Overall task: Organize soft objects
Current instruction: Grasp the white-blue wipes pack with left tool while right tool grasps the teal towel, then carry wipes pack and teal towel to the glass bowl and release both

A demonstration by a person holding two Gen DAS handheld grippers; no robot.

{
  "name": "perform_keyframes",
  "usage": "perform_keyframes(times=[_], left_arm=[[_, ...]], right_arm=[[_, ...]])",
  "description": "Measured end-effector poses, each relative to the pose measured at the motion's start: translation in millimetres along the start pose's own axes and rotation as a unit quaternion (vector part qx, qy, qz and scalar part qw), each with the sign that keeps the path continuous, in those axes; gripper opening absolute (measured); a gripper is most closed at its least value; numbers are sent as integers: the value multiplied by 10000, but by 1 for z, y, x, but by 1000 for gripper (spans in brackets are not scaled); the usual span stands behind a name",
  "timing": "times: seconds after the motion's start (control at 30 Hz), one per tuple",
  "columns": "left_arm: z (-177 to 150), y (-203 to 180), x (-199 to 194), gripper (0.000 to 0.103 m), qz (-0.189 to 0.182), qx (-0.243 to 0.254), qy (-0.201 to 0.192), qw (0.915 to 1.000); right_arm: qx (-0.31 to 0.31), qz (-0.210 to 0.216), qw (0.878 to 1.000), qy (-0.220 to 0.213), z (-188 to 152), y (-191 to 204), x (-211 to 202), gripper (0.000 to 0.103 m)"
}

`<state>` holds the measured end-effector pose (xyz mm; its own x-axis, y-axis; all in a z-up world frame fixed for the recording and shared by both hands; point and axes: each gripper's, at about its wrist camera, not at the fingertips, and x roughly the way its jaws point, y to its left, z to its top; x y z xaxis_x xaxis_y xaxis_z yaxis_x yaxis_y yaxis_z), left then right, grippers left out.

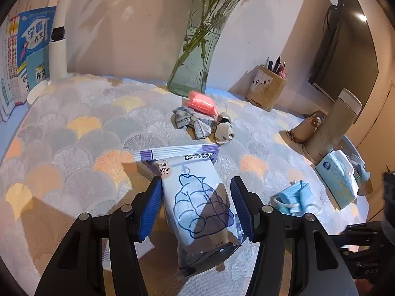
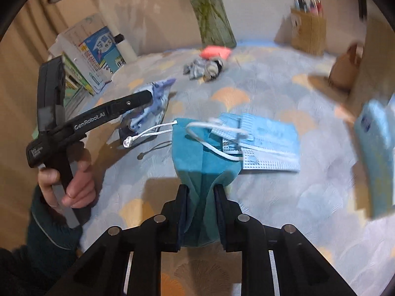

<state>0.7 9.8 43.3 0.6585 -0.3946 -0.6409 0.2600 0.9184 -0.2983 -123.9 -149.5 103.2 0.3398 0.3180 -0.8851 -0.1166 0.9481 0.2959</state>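
Teal pouch is hanging pinched in my right gripper; my left gripper is clamping a wipes packet above the bench.

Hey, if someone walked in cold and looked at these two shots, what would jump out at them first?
Probably the left hand-held gripper, clamped on a pale blue wipes packet with a jacket drawing, low in its own view. Next, the right hand-held gripper pinching a teal drawstring pouch, with blue face masks lying against it. Farther back, a glass vase with green stems stands by the wall.
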Motion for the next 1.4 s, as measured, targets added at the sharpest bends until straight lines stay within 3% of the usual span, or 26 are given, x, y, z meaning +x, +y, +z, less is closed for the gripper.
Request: perform_keyframes(times=[0.03, 0.07, 0.1, 0.17, 0.23, 0.33, 0.4, 0.43, 0.47, 0.53, 0.57, 0.63, 0.67, 0.73, 0.83, 0.9, 0.93, 0.97, 1.07, 1.1, 1.13, 1.2, 1.27, 1.33, 1.4], left_arm=[[0, -1, 0, 54, 3, 12, -6, 10000], [0, -1, -1, 54, 8, 31, -18, 10000], [-1, -2, -1, 54, 23, 61, -26, 10000], [-1, -3, -1, 54, 31, 90, -37, 9999], [0, -3, -1, 54, 23, 92, -33, 9999], [0, -1, 1, 58, 2, 51, 12, 10000], [-1, -2, 4, 60, 63, 50, 75, 9999], [-1, -4, 4, 60, 129, 80, 88, 9998], [-2, -7, 5, 60, 198, 146, 104, 9996], [-5, -14, 7, 60, 325, 349, 118, 9988], [-5, -17, 9, 57, 401, 444, 129, 9981], [-5, -19, 10, 51, 492, 527, 145, 9973], [-4, -17, 8, 48, 468, 491, 128, 9976], [-2, -13, 3, 48, 470, 346, 83, 9983], [7, -6, -15, 47, 343, 4, -74, 9994], [13, -7, -28, 47, 248, -115, -202, 9994], [16, -9, -34, 47, 285, -100, -262, 9992], [18, -11, -39, 47, 355, -47, -317, 9989], [21, -17, -51, 47, 499, 104, -411, 9979], [20, -18, -54, 47, 538, 118, -427, 9976], [18, -18, -56, 47, 565, 122, -430, 9974], [14, -16, -59, 47, 582, 70, -412, 9974], [10, -13, -60, 47, 549, -17, -384, 9978], [4, -10, -62, 47, 518, -61, -366, 9980], [-2, -8, -65, 47, 510, -54, -355, 9981]], right_arm=[[154, 91, 9998, 65, 1, -6, 5, 27], [330, 73, 9992, 199, 2, -12, 14, 42], [391, 37, 9989, 274, 3, -14, 20, 50], [348, 177, 9992, 103, 5, -9, 19, 69], [171, -12, 9998, 99, 5, 1, 21, 80], [-502, -961, 9941, -7, -2, 28, 34, 80], [-994, -1584, 9822, -171, -9, 50, 40, 77], [-1058, -1524, 9824, -209, -10, 51, 39, 57], [-1076, -1344, 9848, -225, -10, 55, 36, 46], [-1052, -1197, 9870, -206, -9, 53, 33, 36], [-945, -897, 9913, -164, -6, 50, 31, 30], [-355, 367, 9986, -125, -1, 35, 21, 25], [40, 1152, 9931, -218, 2, 22, 11, 25], [297, 1722, 9840, -347, 4, 10, -2, 25], [783, 2831, 9538, -632, 7, -13, -26, 25], [1175, 3825, 9128, -818, 7, -29, -34, 25], [1272, 4112, 8985, -868, 8, -29, -35, 25], [1325, 4233, 8915, -925, 10, -30, -36, 25], [1247, 3942, 9064, -869, 9, -28, -34, 25], [1161, 3719, 9177, -775, 8, -25, -32, 25], [1051, 3402, 9320, -682, 5, -22, -32, 25], [691, 2202, 9727, -255, -1, -12, -19, 25], [566, 2029, 9775, 122, -5, -10, -4, 25], [611, 2197, 9723, 511, -12, -9, 11, 25], [442, 2092, 9739, 756, -19, 0, 21, 29]])
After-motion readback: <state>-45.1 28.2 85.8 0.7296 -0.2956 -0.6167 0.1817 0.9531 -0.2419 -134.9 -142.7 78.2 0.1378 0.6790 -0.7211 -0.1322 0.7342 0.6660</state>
